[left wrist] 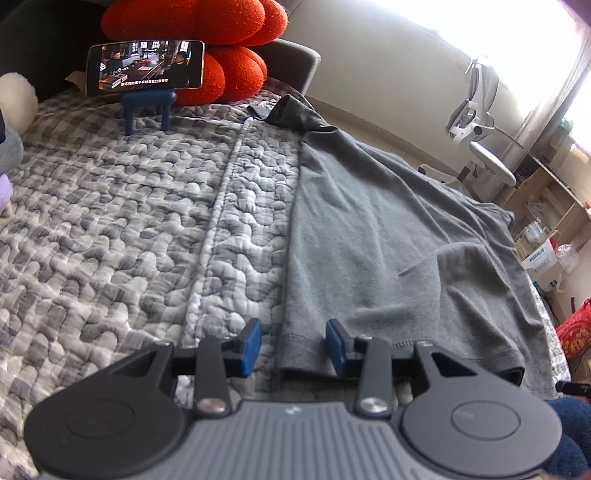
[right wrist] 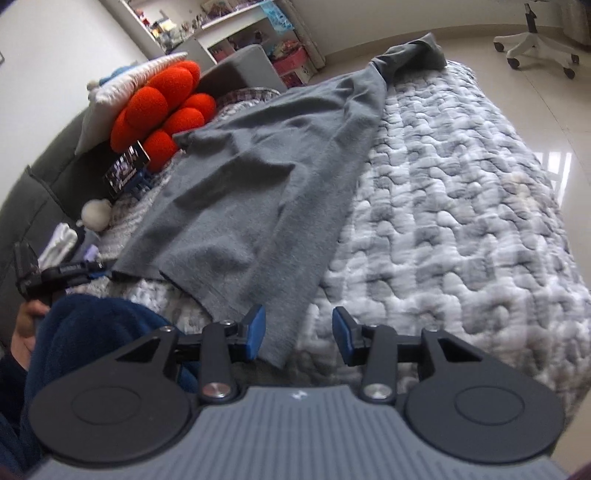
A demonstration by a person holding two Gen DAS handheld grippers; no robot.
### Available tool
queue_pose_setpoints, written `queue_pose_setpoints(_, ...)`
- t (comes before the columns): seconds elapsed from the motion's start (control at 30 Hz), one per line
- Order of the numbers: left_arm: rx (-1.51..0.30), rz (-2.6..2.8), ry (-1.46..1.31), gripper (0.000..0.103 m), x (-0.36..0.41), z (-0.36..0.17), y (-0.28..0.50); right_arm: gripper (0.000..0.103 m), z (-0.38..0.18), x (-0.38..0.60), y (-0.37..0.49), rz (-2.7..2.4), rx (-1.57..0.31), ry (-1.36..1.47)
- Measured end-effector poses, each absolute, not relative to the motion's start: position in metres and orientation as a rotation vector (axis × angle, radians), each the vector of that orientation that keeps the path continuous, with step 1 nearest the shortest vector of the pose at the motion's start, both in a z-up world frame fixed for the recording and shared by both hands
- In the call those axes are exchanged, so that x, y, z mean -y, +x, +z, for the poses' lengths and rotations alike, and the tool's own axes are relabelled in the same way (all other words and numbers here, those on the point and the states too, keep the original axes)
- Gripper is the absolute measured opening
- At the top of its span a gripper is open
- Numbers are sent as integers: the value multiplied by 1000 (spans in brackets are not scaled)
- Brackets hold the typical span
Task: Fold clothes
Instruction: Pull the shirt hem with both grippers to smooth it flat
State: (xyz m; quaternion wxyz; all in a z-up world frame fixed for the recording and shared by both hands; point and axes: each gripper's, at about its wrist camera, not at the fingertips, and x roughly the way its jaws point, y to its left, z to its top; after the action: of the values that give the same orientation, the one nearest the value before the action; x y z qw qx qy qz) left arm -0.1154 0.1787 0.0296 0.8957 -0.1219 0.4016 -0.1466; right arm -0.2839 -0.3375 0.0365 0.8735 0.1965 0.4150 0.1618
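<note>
A grey T-shirt (left wrist: 369,221) lies lengthwise on the grey-and-white quilted bedcover (left wrist: 110,229), its hem towards me. In the left wrist view my left gripper (left wrist: 294,345) straddles the near left hem corner. The cloth lies between the blue pads (left wrist: 253,345) with gaps on both sides, so it is open. In the right wrist view the T-shirt (right wrist: 258,177) runs away to the far edge of the bed. My right gripper (right wrist: 299,336) stands open over the near right hem corner, whose tip lies loose between the pads (right wrist: 341,339).
A red bobble cushion (left wrist: 192,33) and a phone on a blue stand (left wrist: 146,68) sit at the head of the bed. A white office chair (left wrist: 480,147) and shelves stand beside it on the tiled floor (right wrist: 535,122). A navy sleeve (right wrist: 92,332) and a hand are at the near left.
</note>
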Motion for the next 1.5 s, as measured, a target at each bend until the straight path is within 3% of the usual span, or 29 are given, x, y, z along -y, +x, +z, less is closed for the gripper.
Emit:
queue_pose_setpoints(0.33, -836, -319, -299, 37, -171, 22, -112, 45, 26, 320, -284, 337, -875, 432)
queue_pose_setpoints(0.43, -836, -290, -280, 20, -171, 22, -112, 43, 26, 321, -285, 315, -886, 488)
queue_pose_setpoints(0.5, -835, -270, -268, 7, -171, 23, -113, 27, 23, 316, -284, 304, -903, 497)
queue_pose_setpoints(0.53, -833, -263, -268, 5, -171, 24, -113, 20, 22, 314, -284, 299, -912, 497)
queue_pose_setpoints(0.57, -831, -257, -267, 5, -171, 25, -113, 6, 20, 311, -284, 294, -921, 497)
queue_pose_setpoints(1.17, -722, -317, -111, 4, -188, 112, -190, 5, 126, 336, -362, 180, -654, 284)
queue_pose_setpoints(1.3, -760, -284, -75, 4, -185, 102, -193, 6, 112, 337, -361, 132, -687, 256)
queue_pose_setpoints(1.5, -901, -248, -38, 4, -173, 47, -166, 6, 46, 340, -324, 21, -834, 217)
